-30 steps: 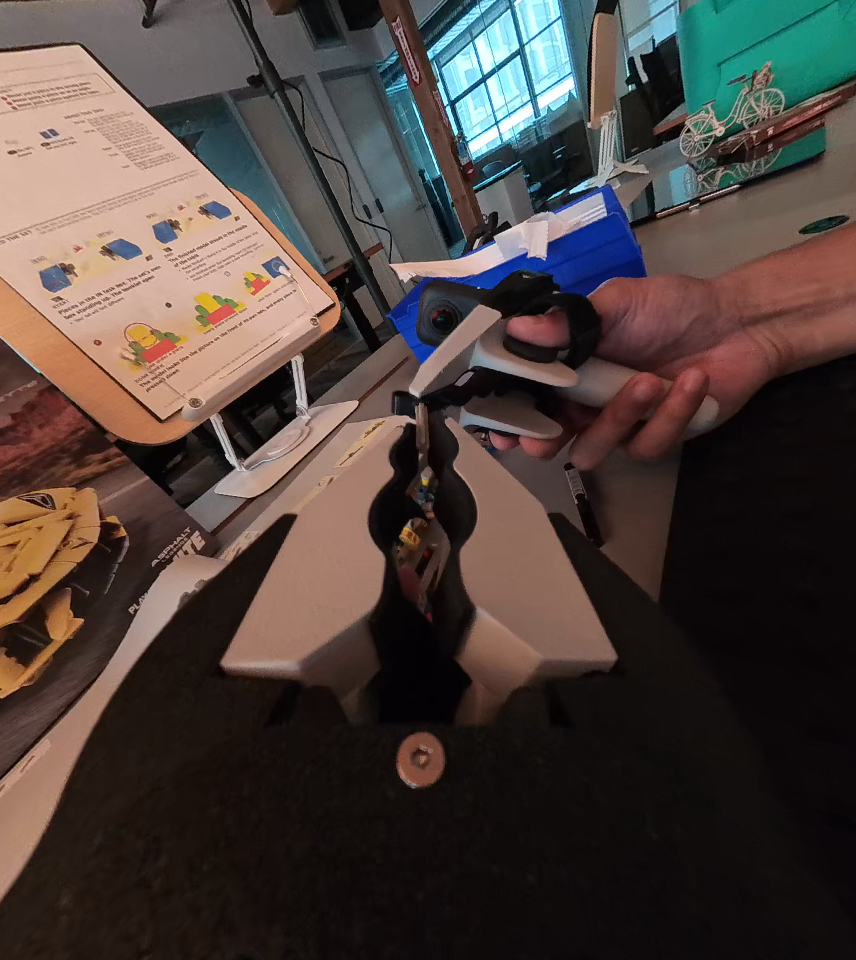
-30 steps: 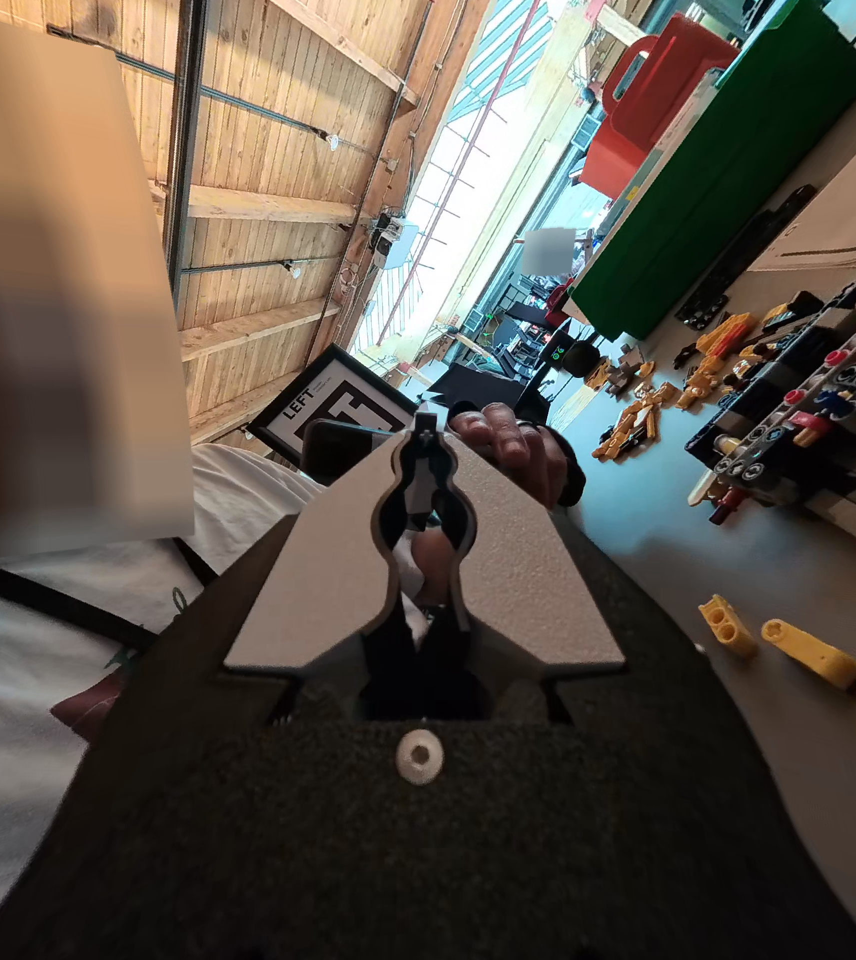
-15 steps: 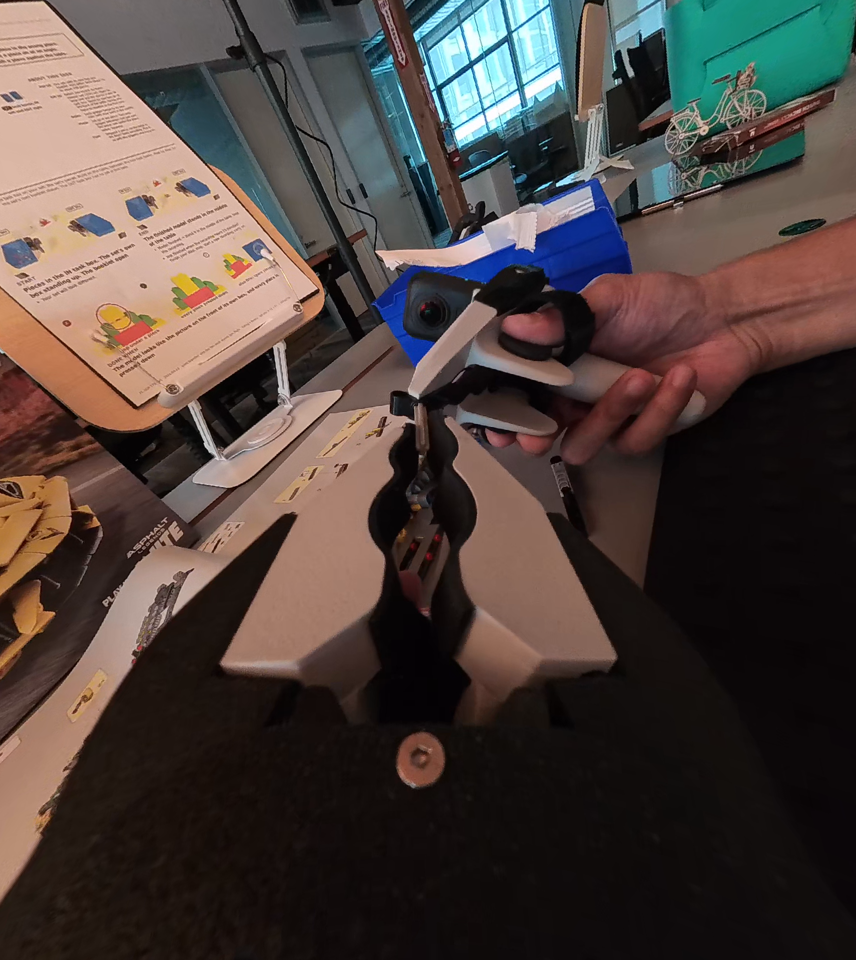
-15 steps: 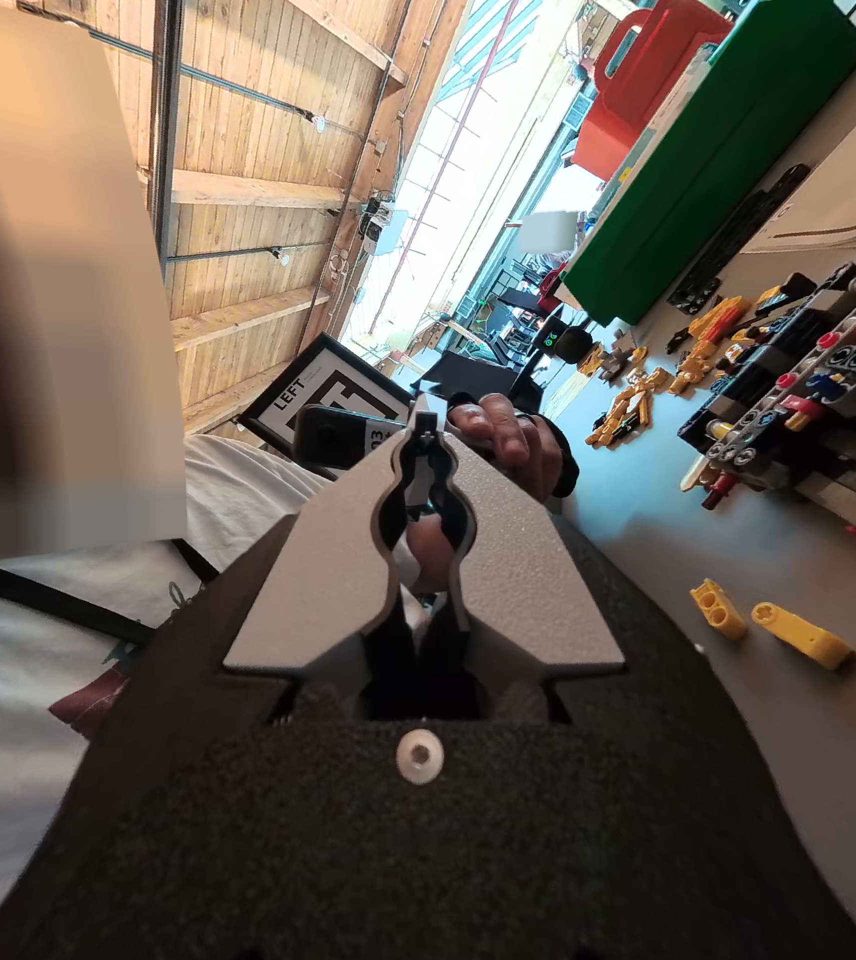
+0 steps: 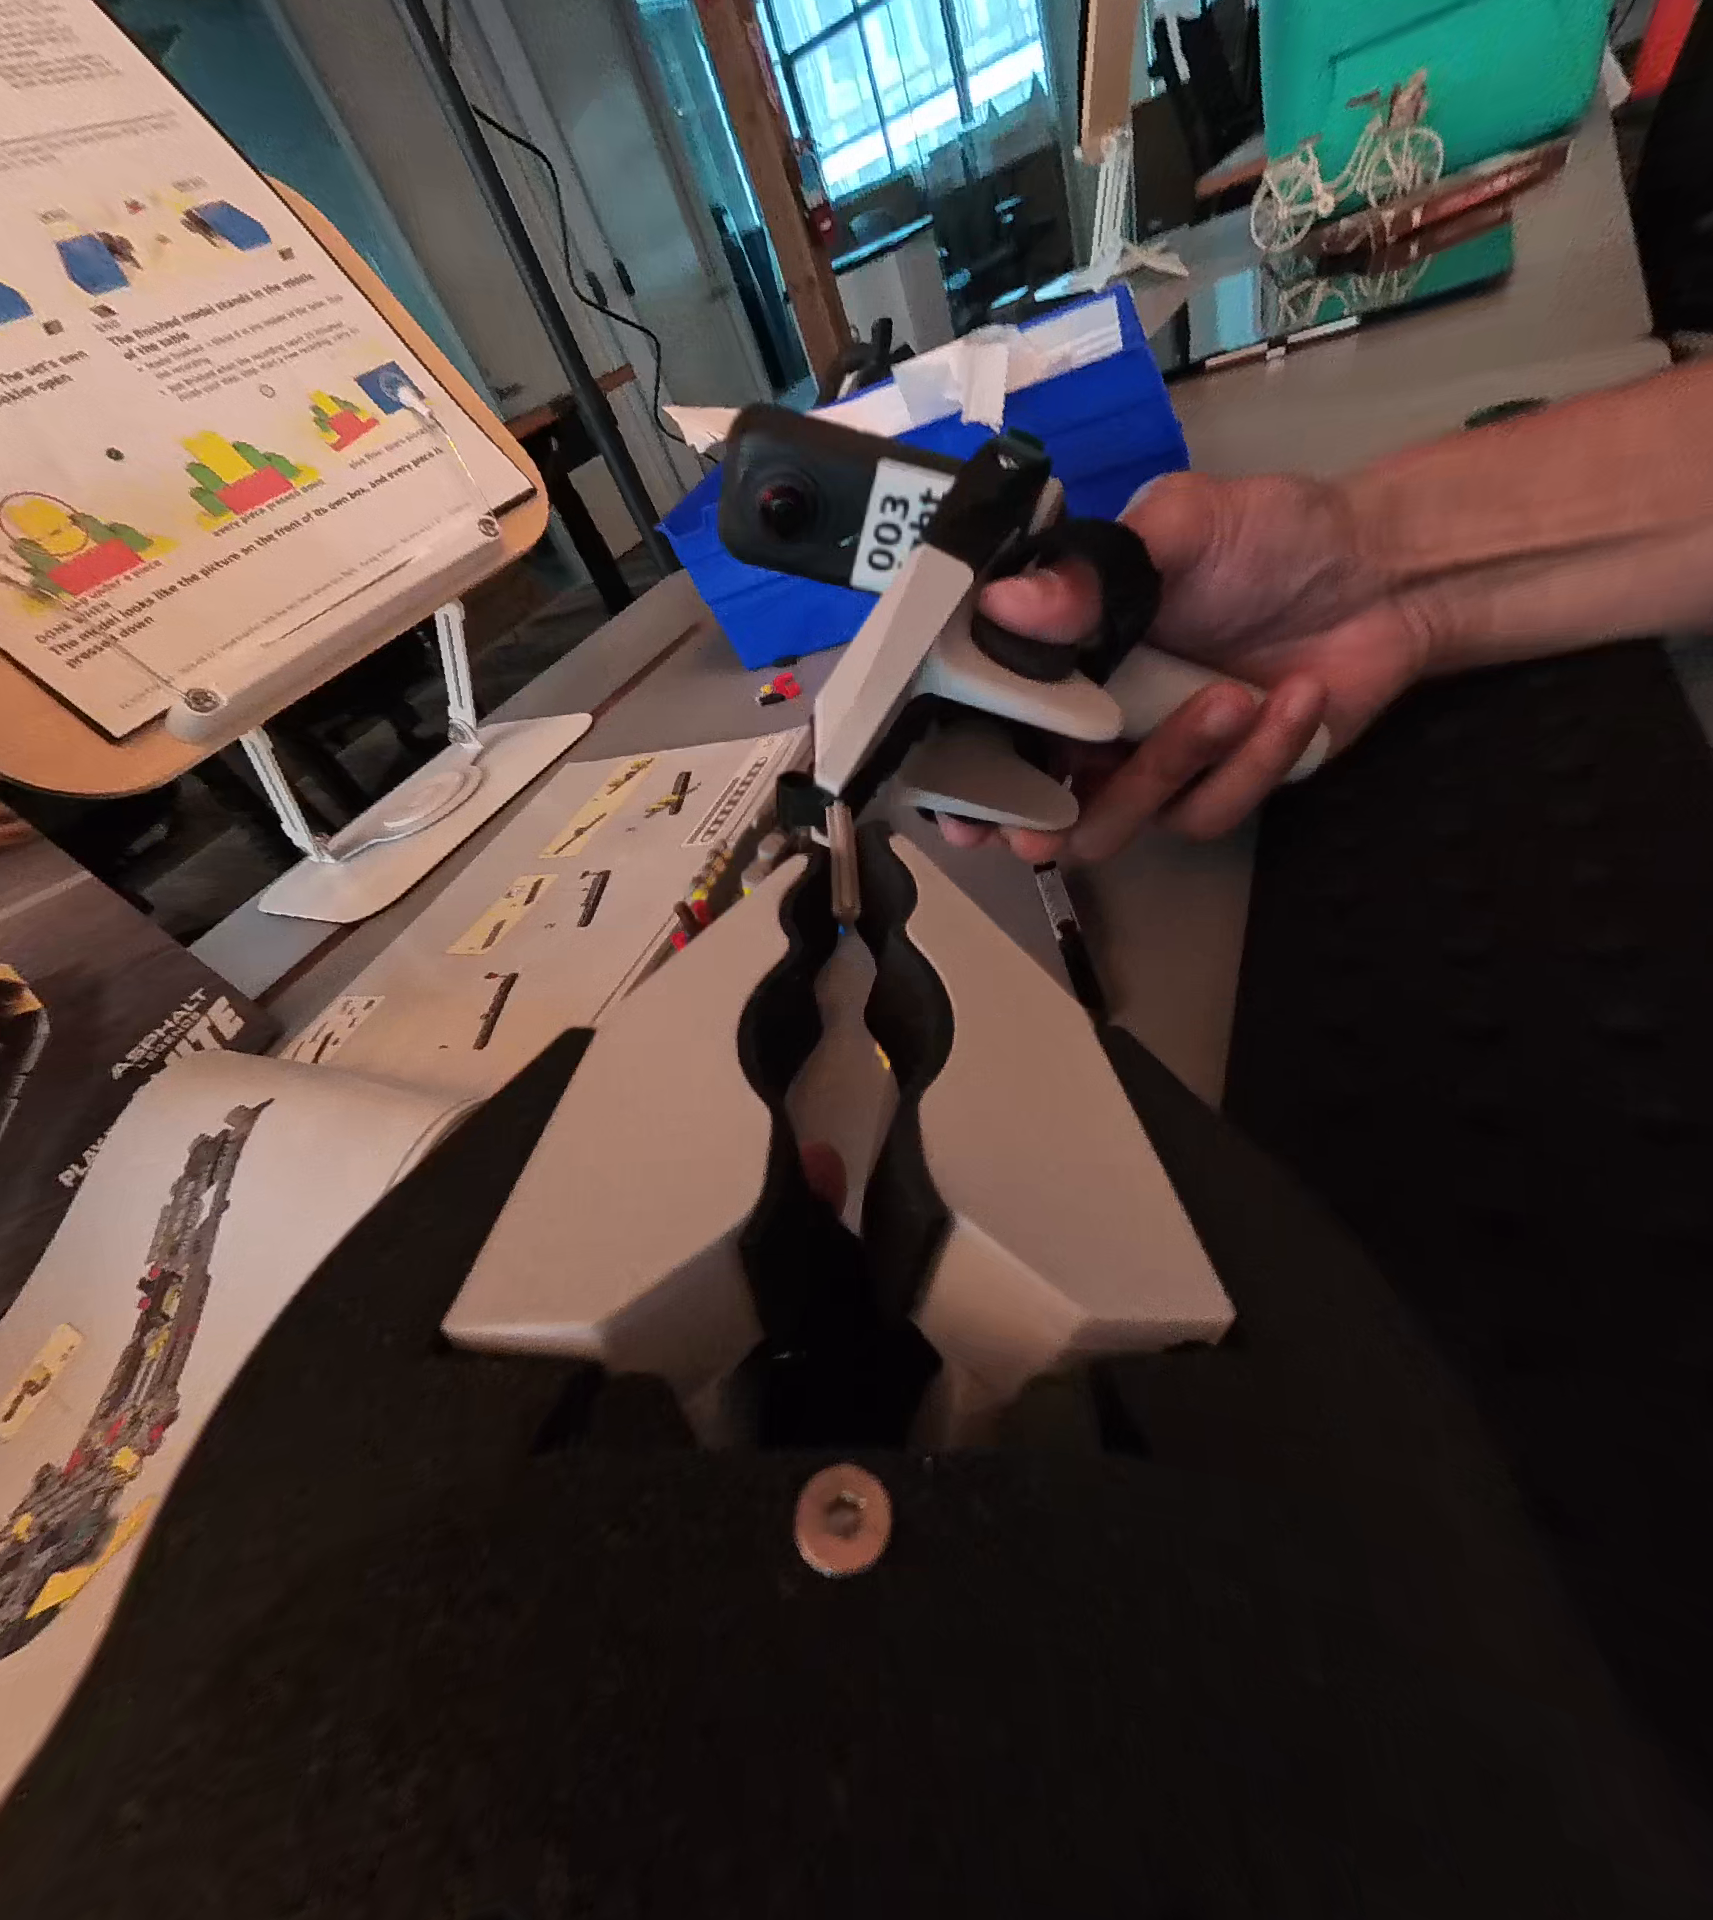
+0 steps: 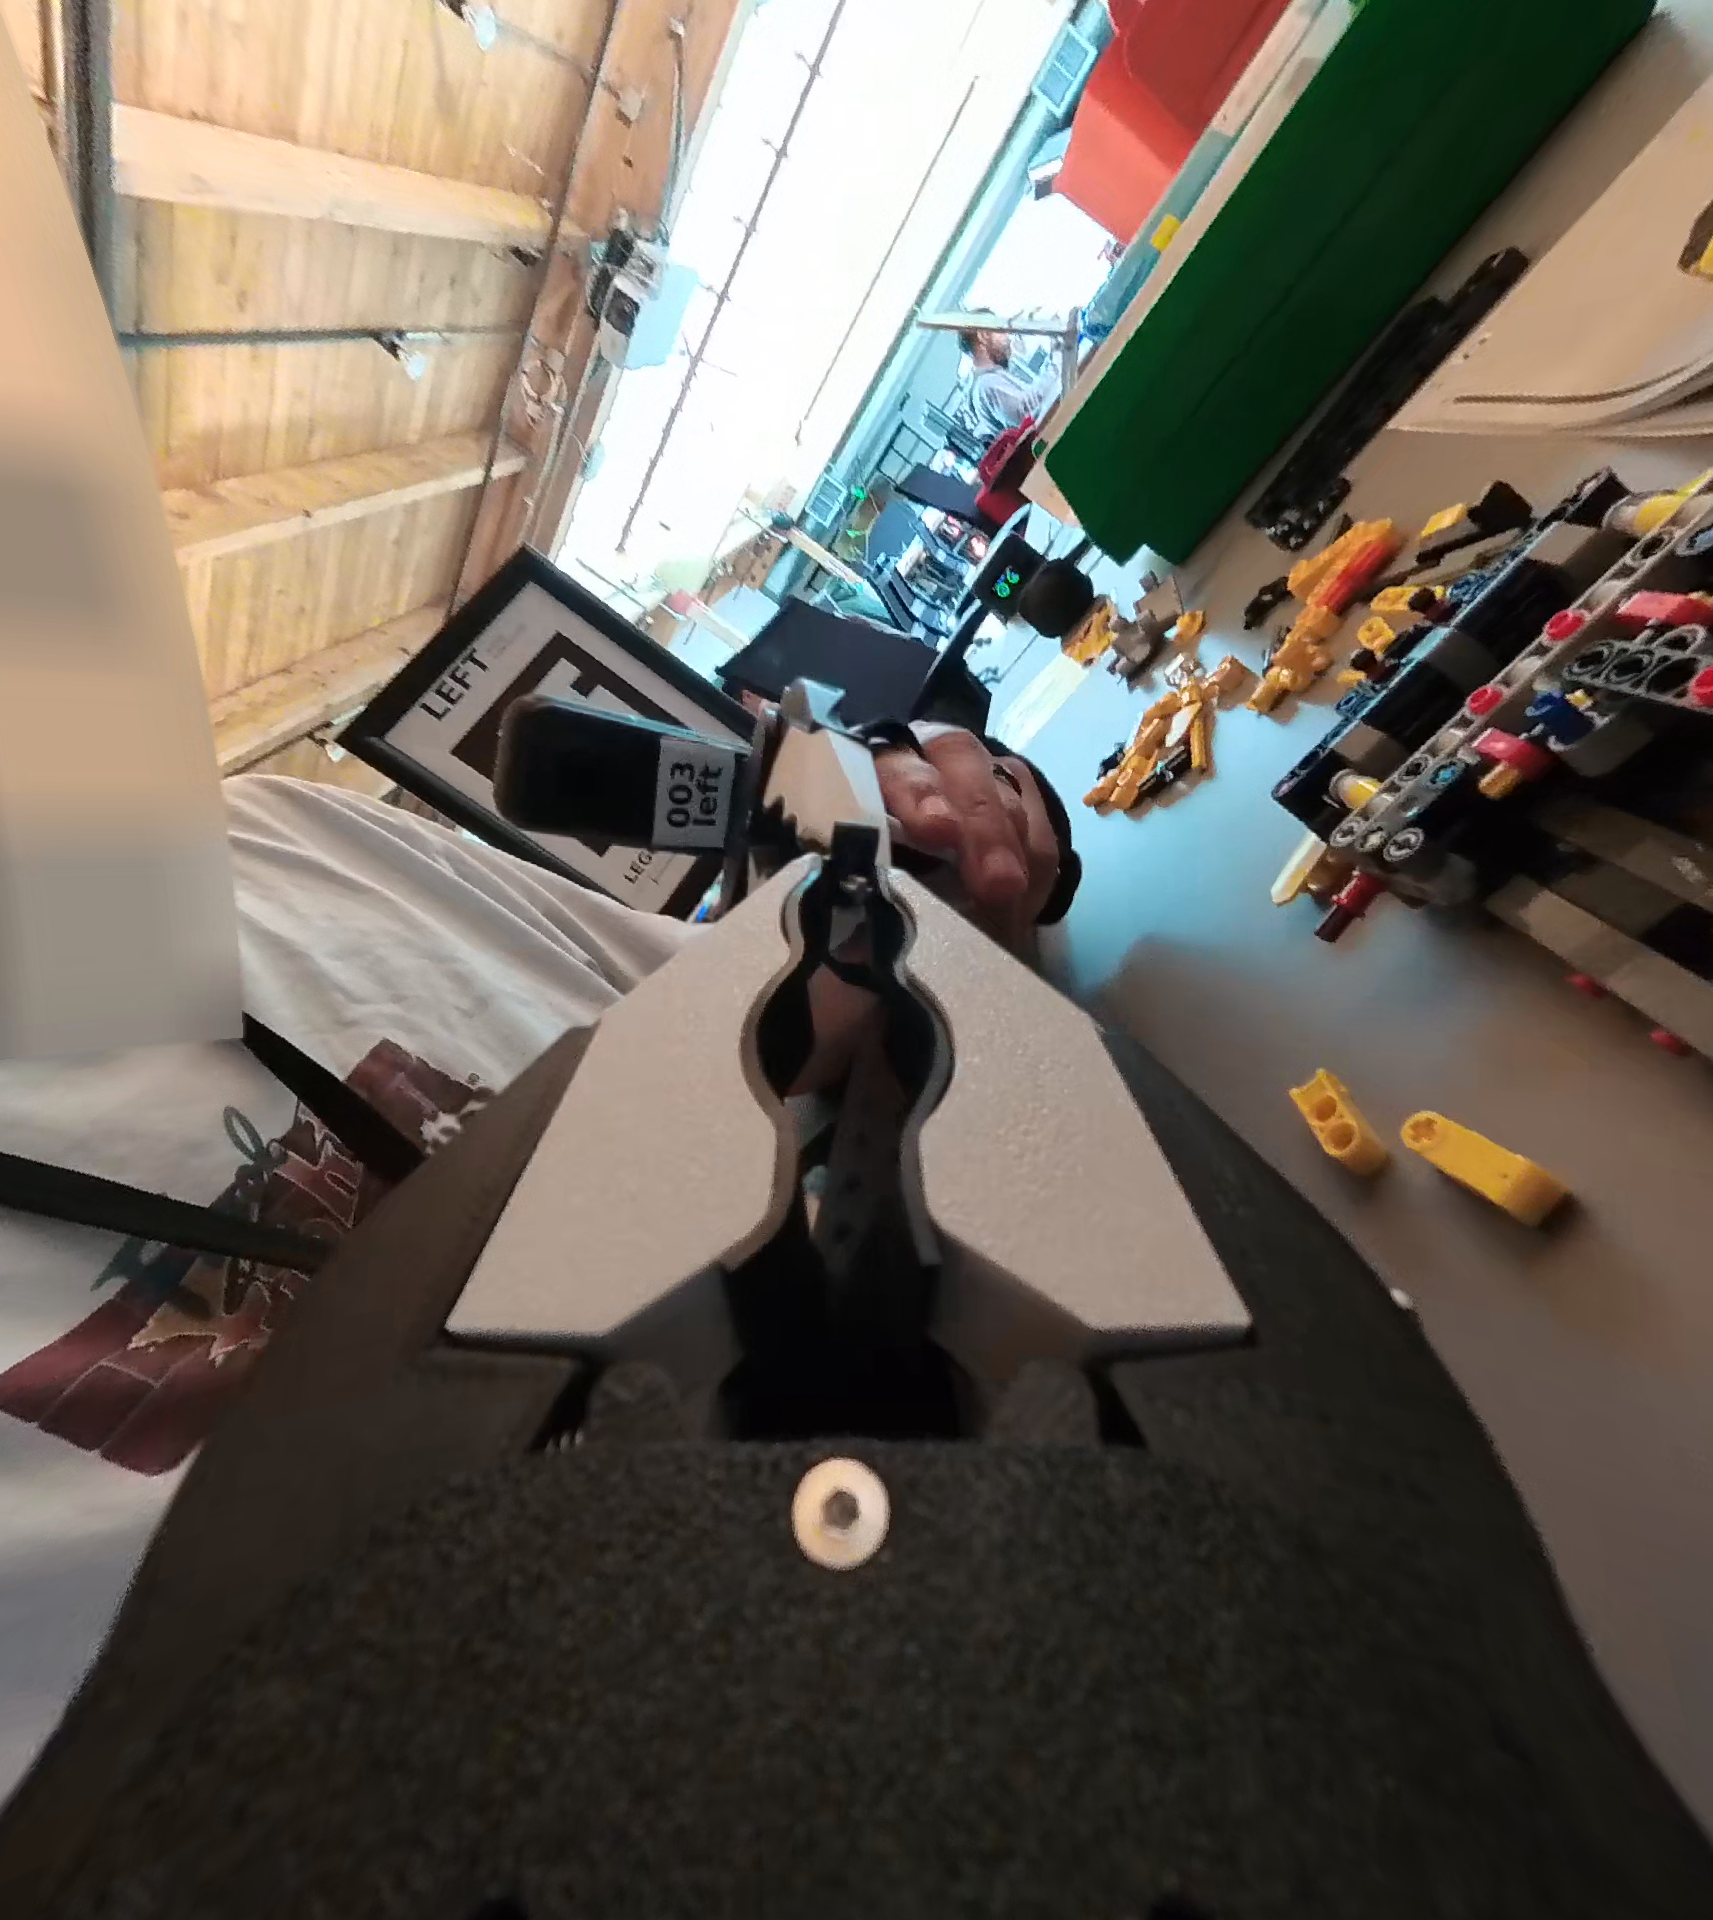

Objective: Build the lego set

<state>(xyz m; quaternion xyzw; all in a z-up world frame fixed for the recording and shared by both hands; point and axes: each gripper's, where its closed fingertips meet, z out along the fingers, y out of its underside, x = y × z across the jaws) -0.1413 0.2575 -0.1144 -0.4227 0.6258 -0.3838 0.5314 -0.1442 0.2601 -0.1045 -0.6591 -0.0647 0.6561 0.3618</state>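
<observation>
Pinching slim grey pin [image 5: 839, 875], hand-held grippers

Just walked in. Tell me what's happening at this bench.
A person is building a lego set with a handheld claw in each hand. The left claw and right claw are raised off the table, tips meeting nose to nose, both shut around a small grey piece between them. The half-built model sits on the table, with two loose yellow pieces near it. The open instruction booklet lies beyond the left claw.
</observation>
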